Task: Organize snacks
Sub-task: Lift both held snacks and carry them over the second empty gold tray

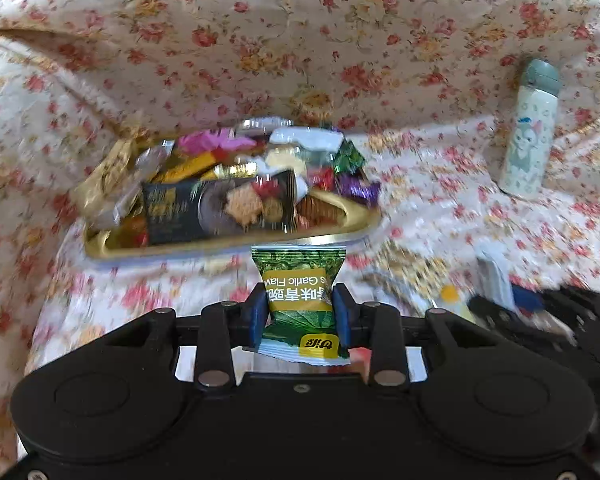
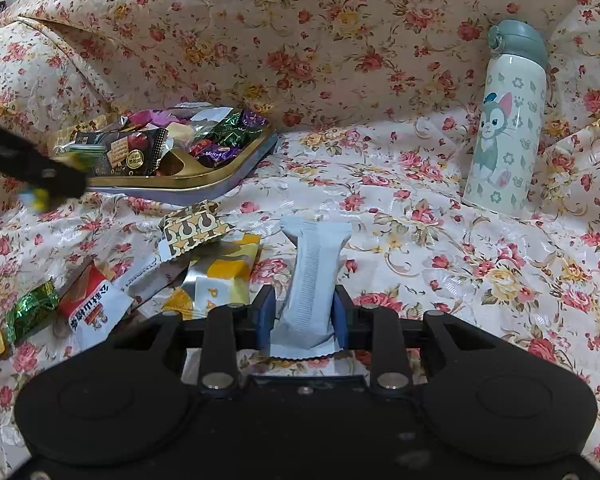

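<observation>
My left gripper (image 1: 300, 306) is shut on a green garlic-flavour pea packet (image 1: 299, 280) and holds it just in front of the gold tray (image 1: 220, 246), which is heaped with wrapped snacks. My right gripper (image 2: 303, 308) is shut on a pale blue-grey snack bar (image 2: 314, 280) and holds it above the floral cloth. In the right wrist view the gold tray (image 2: 204, 176) sits at the left, and the left gripper (image 2: 32, 168) shows blurred beside it. Loose snacks lie left of my right gripper: a gold-patterned packet (image 2: 194, 232), a yellow packet (image 2: 224, 272), a red-and-white packet (image 2: 94, 300).
A cream bottle with a cartoon cat and a grey lid (image 2: 504, 128) stands at the right; it also shows in the left wrist view (image 1: 530, 136). Floral fabric rises as a backdrop behind the tray. Green and gold candies (image 2: 28, 312) lie at the far left.
</observation>
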`<state>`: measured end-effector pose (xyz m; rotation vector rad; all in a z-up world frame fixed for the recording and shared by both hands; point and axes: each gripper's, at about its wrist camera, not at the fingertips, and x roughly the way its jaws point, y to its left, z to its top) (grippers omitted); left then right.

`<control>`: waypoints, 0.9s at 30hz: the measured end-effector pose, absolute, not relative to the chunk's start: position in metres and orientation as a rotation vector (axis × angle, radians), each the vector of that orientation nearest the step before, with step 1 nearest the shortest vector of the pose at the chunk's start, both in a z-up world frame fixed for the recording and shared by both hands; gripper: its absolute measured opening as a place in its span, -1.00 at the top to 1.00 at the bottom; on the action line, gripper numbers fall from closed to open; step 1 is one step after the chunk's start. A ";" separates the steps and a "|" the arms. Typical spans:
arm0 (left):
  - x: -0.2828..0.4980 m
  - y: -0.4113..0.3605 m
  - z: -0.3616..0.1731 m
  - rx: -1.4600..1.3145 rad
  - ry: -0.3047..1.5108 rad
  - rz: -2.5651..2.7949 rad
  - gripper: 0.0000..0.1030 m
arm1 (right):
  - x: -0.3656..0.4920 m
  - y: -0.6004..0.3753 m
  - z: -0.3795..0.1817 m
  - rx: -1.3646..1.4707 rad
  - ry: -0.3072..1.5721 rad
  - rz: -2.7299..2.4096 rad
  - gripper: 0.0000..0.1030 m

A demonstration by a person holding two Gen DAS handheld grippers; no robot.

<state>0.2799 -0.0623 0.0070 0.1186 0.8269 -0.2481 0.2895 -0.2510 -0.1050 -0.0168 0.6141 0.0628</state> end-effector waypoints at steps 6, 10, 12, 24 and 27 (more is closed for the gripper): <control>0.233 -0.048 0.010 0.086 0.881 -0.264 0.17 | 0.290 -0.250 -0.105 -0.027 0.615 0.061 0.37; 0.204 -0.034 0.011 0.056 0.886 -0.251 0.17 | 0.290 -0.250 -0.105 -0.027 0.616 0.061 0.36; 0.190 -0.029 0.009 0.052 0.891 -0.236 0.17 | 0.290 -0.250 -0.105 -0.030 0.616 0.062 0.35; 0.132 -0.016 -0.013 0.054 0.971 -0.227 0.17 | 0.312 -0.246 -0.096 -0.034 0.700 0.038 -0.01; 0.126 -0.015 -0.018 0.047 0.992 -0.233 0.17 | 0.319 -0.244 -0.094 -0.034 0.726 0.019 -0.04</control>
